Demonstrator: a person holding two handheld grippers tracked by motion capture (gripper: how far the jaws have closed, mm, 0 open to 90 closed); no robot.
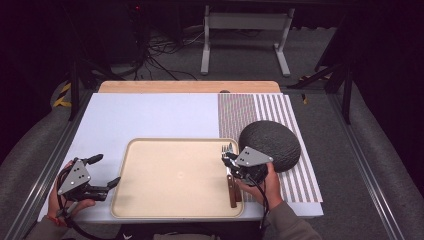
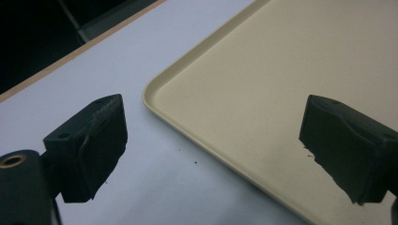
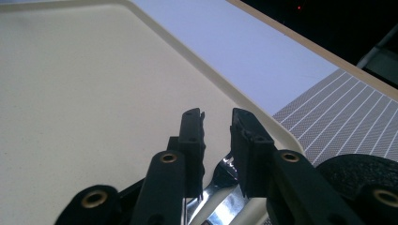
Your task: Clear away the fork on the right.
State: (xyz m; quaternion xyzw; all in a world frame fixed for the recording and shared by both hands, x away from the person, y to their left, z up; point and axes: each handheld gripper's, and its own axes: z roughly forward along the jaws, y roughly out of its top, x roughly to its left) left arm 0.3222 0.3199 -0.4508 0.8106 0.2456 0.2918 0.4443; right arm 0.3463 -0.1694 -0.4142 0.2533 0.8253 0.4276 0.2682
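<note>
Overall, the white-topped table [image 1: 150, 117] carries a beige rectangular plastic tray [image 1: 175, 175] at its near middle, with a striped woven placemat [image 1: 240, 112] to the tray's right and a dark round textured bowl [image 1: 271, 145], seemingly upside down, resting on that mat. Two pieces of wooden-handled metal cutlery [image 1: 232, 187], at least one of them a fork, lie side by side along the right inner edge of the tray; their long axis runs from the near rim toward the far rim, with the tines at the far end and the handles toward the person. The right gripper [image 1: 231, 161] is positioned directly over the metal part of this cutlery; in the right gripper view the polished metal [image 3: 225, 185] shows just beneath and between the fingers [image 3: 193, 140], which stand slightly parted, released, with no contact evident. The cutlery therefore lies immediately below the right fingers, handles trailing back toward the wrist, and the right hand is by far the nearer one. The left gripper [image 1: 102, 172] hovers beside the tray's left rim, well apart from the cutlery, its fingers [image 2: 91, 145] spread wide and empty.
</note>
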